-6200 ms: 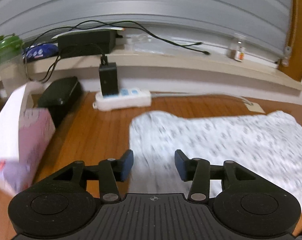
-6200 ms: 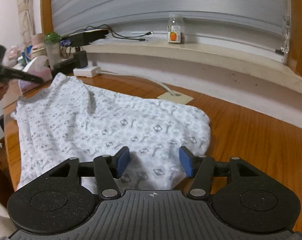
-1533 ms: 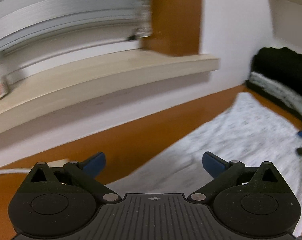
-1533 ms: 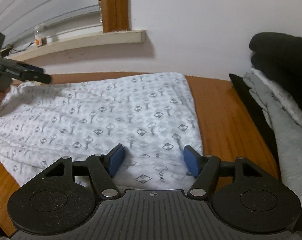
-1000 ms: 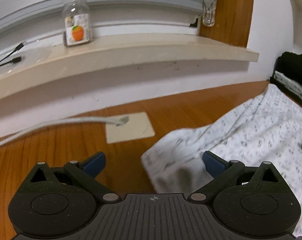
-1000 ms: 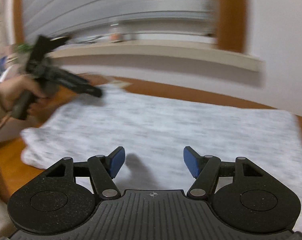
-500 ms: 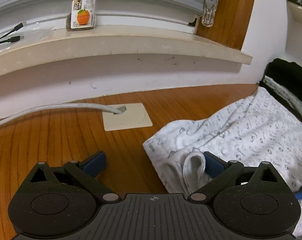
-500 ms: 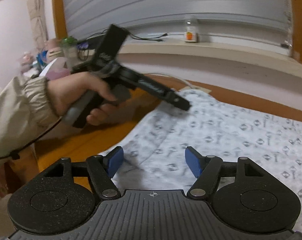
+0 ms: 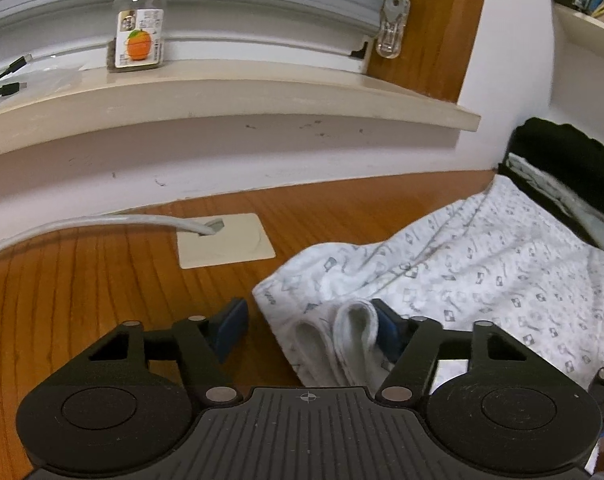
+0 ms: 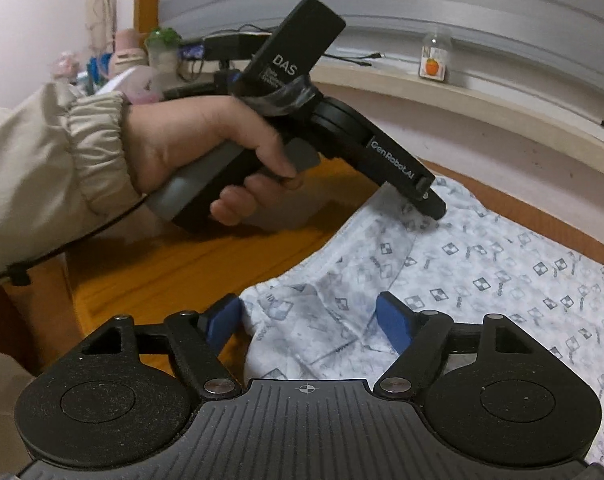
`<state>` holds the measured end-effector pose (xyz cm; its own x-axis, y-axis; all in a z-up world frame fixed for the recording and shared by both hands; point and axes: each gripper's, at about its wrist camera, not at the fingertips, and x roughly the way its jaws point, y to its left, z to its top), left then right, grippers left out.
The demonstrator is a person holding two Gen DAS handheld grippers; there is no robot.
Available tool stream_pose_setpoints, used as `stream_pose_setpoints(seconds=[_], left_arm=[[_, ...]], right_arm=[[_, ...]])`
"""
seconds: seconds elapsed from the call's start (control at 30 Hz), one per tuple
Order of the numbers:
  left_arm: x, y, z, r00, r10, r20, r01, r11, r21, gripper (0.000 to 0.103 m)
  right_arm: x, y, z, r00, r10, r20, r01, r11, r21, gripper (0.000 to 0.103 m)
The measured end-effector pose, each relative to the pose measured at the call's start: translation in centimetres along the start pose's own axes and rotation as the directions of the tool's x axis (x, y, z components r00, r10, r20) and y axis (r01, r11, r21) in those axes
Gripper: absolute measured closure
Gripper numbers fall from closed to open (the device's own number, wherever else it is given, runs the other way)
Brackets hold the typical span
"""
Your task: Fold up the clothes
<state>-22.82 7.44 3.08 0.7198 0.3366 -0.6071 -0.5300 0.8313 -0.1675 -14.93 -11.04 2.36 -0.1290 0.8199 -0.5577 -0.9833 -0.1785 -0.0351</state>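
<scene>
A white garment (image 9: 482, 272) with a small grey print lies spread on the wooden table (image 9: 82, 288). Its folded corner hem sits between the pads of my left gripper (image 9: 309, 328). The jaws are closing: the hem rests against the right pad and the left pad is still off the cloth. In the right wrist view, the garment's (image 10: 482, 272) near corner lies between the pads of my right gripper (image 10: 308, 322). Its jaws are opening and neither pad presses the cloth. Farther back, the left gripper (image 10: 433, 205) points down onto the cloth edge, held by a hand (image 10: 206, 148).
A beige sleeve (image 10: 42, 152) fills the left of the right wrist view. A jar with an orange label (image 9: 140, 40) stands on the window sill (image 9: 262, 96). A grey cable (image 9: 102, 222) enters a beige plate (image 9: 226, 240). Stacked dark and grey clothes (image 9: 562, 172) lie at the right.
The left gripper's jaws have narrowed around the garment's folded corner. The right gripper has swung left to the garment's near corner, so the hand with the left gripper now looms large in its view.
</scene>
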Motion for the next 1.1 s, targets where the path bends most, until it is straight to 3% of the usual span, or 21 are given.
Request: stream_pose_setpoints(seconds=[0.13,0.2,0.27,0.37,0.63,0.8,0.93,1.1], left_arm=[[-0.1,-0.3,-0.1,1.000,-0.009,-0.001,0.009,1.000,-0.008,0.053],[-0.1,-0.5,-0.1,1.000,-0.012,-0.002,0.012,1.000,-0.015,0.062],[0.0,-0.5,-0.1,1.000,-0.018,0.001,0.018,0.999,-0.026,0.066],[-0.1,-0.5,-0.1,1.000,-0.027,0.001,0.027,0.999,-0.045,0.075],[-1.2,-1.6,0.5,0.998,-0.007,0.061,0.011,0.997,-0.077,0.086],[-2.0,-4.4,4.4,0.990,-0.054,0.132,0.060,0.997,-0.040,0.087],[-1.4,-9.2,8.8,0.979,-0.105,0.173,0.101,0.994,0.033,0.087],[2.2,-17.2,14.4,0.970,-0.177,0.166,0.157,0.979,0.128,0.087]], right_arm=[[0.2,0.4,-0.1,1.000,-0.018,0.003,0.018,1.000,0.001,0.032],[0.2,0.3,-0.1,0.999,-0.034,0.011,0.034,0.999,0.002,0.042],[0.0,0.2,-0.2,0.997,-0.073,0.022,0.073,0.997,-0.005,0.067],[-0.2,-0.2,-0.5,0.995,-0.099,0.032,0.099,0.995,0.004,0.079],[-1.6,-1.2,-0.5,0.991,-0.093,0.094,0.088,0.994,0.058,0.082],[-4.9,-3.1,0.3,0.975,-0.135,0.178,0.118,0.988,0.105,0.082],[-8.9,-6.1,0.7,0.948,-0.221,0.229,0.195,0.972,0.128,0.082],[-14.5,-11.4,0.2,0.891,-0.376,0.256,0.341,0.924,0.171,0.083]])
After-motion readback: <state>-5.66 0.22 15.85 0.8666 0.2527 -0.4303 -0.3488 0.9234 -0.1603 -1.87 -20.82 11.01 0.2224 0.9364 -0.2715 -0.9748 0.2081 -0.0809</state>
